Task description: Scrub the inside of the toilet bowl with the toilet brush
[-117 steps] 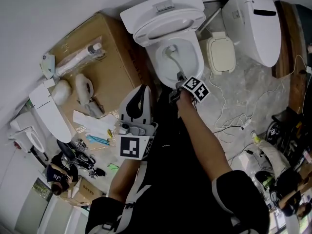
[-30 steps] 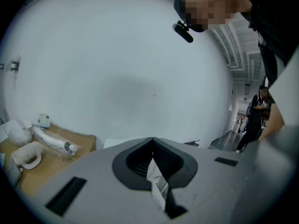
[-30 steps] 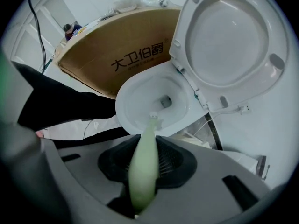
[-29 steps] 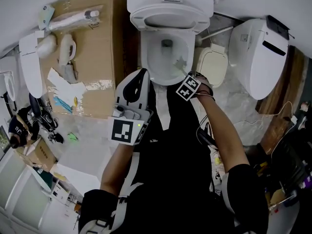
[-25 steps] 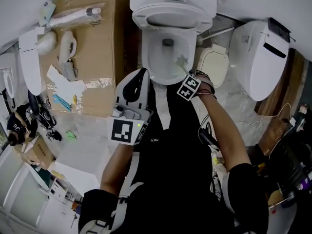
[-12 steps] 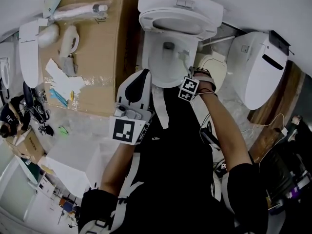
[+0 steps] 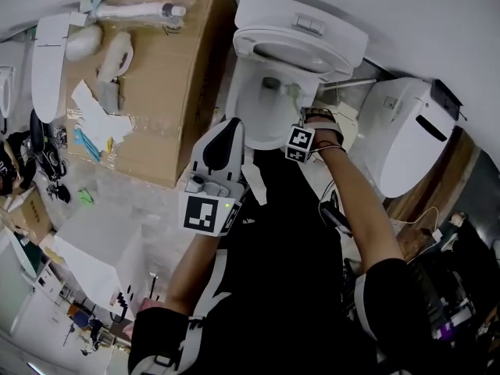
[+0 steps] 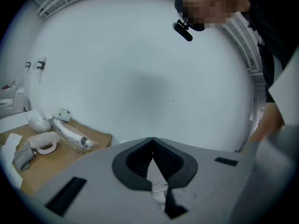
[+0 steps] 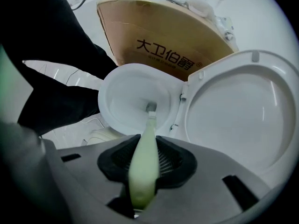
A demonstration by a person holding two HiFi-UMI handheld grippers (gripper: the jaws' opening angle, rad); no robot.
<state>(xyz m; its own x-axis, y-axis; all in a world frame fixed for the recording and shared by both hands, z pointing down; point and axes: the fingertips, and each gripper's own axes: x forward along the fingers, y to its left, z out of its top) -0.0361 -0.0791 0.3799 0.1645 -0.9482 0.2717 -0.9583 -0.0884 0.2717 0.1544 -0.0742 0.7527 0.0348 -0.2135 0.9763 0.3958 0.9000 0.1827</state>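
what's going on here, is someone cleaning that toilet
Yes. A person with a two-jaw gripper in each hand is working on the toilet. The right gripper has its jaws shut on the pale green handle of a toilet brush, whose head reaches down into the toilet bowl near the drain. The lid is up. The left gripper is held in front of the toilet, jaws together on nothing.

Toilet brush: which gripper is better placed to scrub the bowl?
Right. The right gripper is shut on the toilet brush, head down in the bowl; the left gripper is shut, empty, facing the wall.
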